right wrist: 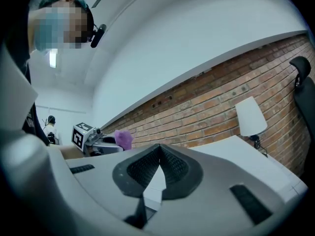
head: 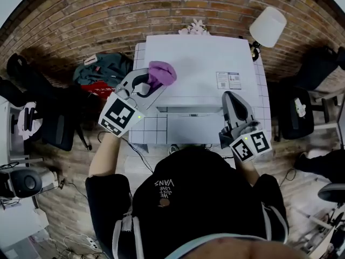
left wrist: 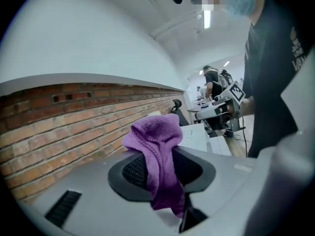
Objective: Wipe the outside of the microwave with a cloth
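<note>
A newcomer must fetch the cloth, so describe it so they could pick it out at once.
Start at the white microwave against the brick wall. At its left edge the left gripper is shut on the cloth. It is the only purple thing there, soft and bunched, unlike the grey jaws.

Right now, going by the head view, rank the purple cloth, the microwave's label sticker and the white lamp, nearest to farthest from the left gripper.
1. Purple cloth: held in the left gripper, at the microwave's left edge.
2. Label sticker: on the microwave's top, right side.
3. White lamp: beyond its far right corner.
</note>
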### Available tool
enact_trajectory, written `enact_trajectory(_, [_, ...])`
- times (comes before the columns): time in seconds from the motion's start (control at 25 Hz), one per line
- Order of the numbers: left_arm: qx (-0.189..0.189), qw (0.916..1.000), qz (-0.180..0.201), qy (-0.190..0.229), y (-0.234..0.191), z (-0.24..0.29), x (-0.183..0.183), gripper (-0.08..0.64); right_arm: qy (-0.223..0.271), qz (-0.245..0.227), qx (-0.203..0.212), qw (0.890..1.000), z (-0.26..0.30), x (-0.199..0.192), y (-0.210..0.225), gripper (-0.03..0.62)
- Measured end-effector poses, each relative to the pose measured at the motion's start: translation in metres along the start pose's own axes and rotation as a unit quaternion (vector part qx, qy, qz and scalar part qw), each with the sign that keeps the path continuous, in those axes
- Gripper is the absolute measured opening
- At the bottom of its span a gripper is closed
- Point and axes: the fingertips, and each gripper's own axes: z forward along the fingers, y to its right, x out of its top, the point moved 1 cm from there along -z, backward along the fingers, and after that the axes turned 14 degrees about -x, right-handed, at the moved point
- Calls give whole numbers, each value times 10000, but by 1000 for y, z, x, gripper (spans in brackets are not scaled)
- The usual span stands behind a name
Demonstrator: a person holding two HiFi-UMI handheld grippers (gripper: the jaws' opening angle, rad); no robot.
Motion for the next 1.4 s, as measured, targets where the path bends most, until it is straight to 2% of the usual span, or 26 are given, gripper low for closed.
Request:
enact_trajectory(0.16, [568, 9962, -627, 223, -2, -54, -54, 132, -107, -42, 168, 9998, 14, -12, -34, -3])
enact_trajectory(0.32, [998, 9857, -1226, 580, 7, -87, -101, 132, -291, -89, 329, 9990, 22, -25, -64, -3])
enact_trajectory(0.44, [1153, 9799, -1413, 814, 15, -97, -128, 132, -395, -115, 366, 9985, 25, -35, -81, -2])
enact_trajectory(0.64, [1176, 9694, -1731, 1286, 32, -85, -157, 132, -484, -180, 306, 9982, 25, -42, -92, -3])
enact_trajectory(0.8, [1106, 9628, -1875, 1598, 27, -76, -165, 132, -474, -262, 74, 9985, 23, -38, -88, -2])
enact_trajectory(0.96, [1082, 9621, -1878, 1656, 4, -68, -170, 132, -415, -291, -156, 9986, 20, -34, -78, -2])
enact_trajectory(1.2, [1181, 9636, -1737, 1657, -61, -44, -178, 132, -431, -279, -396, 9979, 14, -35, -64, -3])
enact_trajectory(1.4, [1318, 9609, -1799, 1638, -123, -21, -191, 132, -469, -306, -499, 9972, 12, -37, -57, -3])
